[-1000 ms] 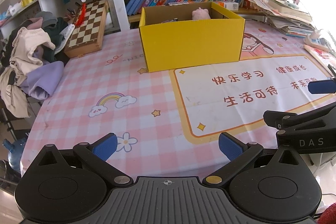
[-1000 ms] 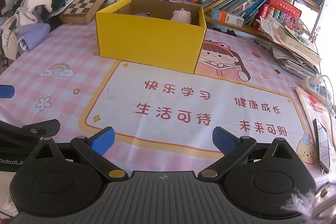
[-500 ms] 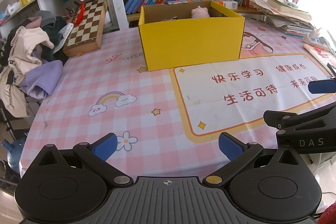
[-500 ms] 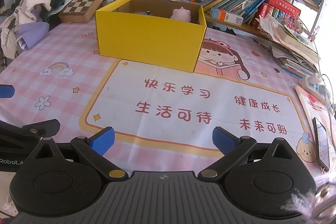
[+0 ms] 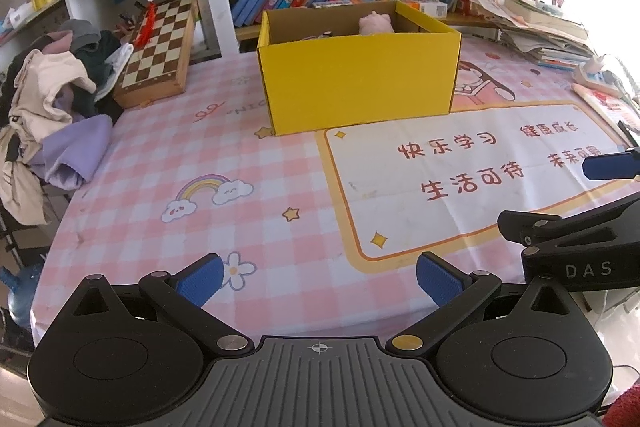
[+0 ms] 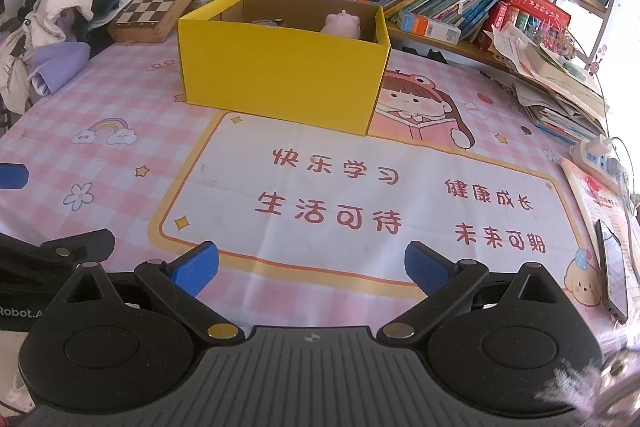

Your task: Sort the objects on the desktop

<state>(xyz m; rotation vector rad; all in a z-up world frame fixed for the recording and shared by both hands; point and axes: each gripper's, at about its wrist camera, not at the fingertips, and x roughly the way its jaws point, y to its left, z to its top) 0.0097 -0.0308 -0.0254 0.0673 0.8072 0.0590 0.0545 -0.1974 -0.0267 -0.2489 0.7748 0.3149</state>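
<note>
Ahead, in the left wrist view, the left gripper (image 5: 319, 277) is hovering with fingers spread wide and empty, well short of the yellow box (image 5: 357, 77) holding a pink toy (image 5: 375, 23), while in the right wrist view the right gripper (image 6: 311, 267) is likewise gaping empty, well short of that box (image 6: 280, 75).

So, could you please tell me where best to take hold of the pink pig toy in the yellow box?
Probably grip the pink pig toy across its rounded upper body, coming from above: the yellow box walls hide its lower part and block any side approach. Both claws are open and empty.
</note>
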